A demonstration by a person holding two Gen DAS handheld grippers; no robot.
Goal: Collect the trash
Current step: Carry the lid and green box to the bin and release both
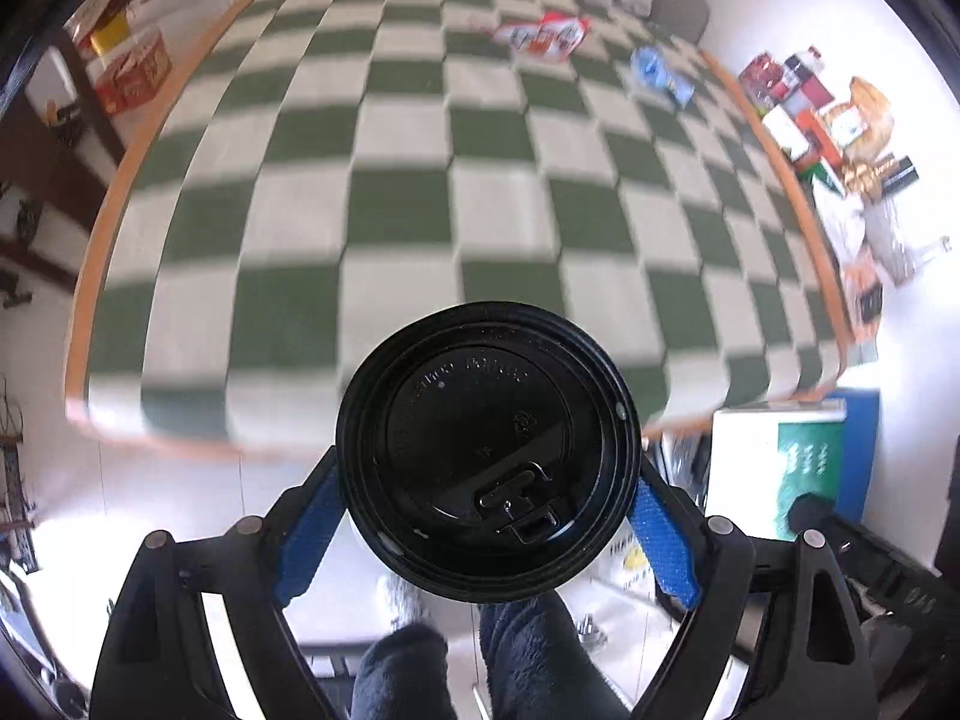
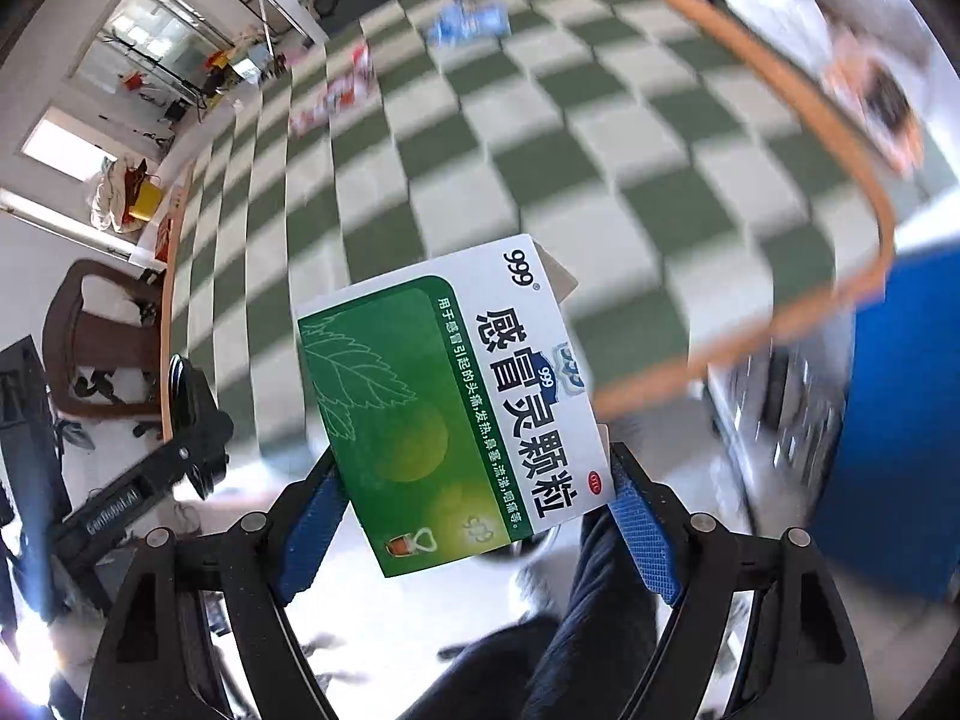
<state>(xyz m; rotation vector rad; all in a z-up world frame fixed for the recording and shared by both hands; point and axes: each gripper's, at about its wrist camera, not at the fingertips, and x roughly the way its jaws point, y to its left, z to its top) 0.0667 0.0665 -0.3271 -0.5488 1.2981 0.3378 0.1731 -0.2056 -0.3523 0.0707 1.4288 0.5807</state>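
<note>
Trash is already in both grippers, and more lies on the checked table. From the left wrist, the left gripper has its blue pads clamped on either side of a cup with a black lid, held off the near edge of the table above the floor. The pads grip only the round wall below the lid rim, so a jolt could let the cup slide down and drop, and any liquid inside could spill. A red-and-white wrapper and a blue wrapper wait near the far end. From the right wrist, the right gripper holds a green-and-white medicine box between its pads, tilted. The left pad seems to press the box edge, though the blurred view leaves the right contact less sure. A light box pinched by its edges could twist free. A blue bin appears to stand beside the table's corner; a hasty release could land wide of it.
</note>
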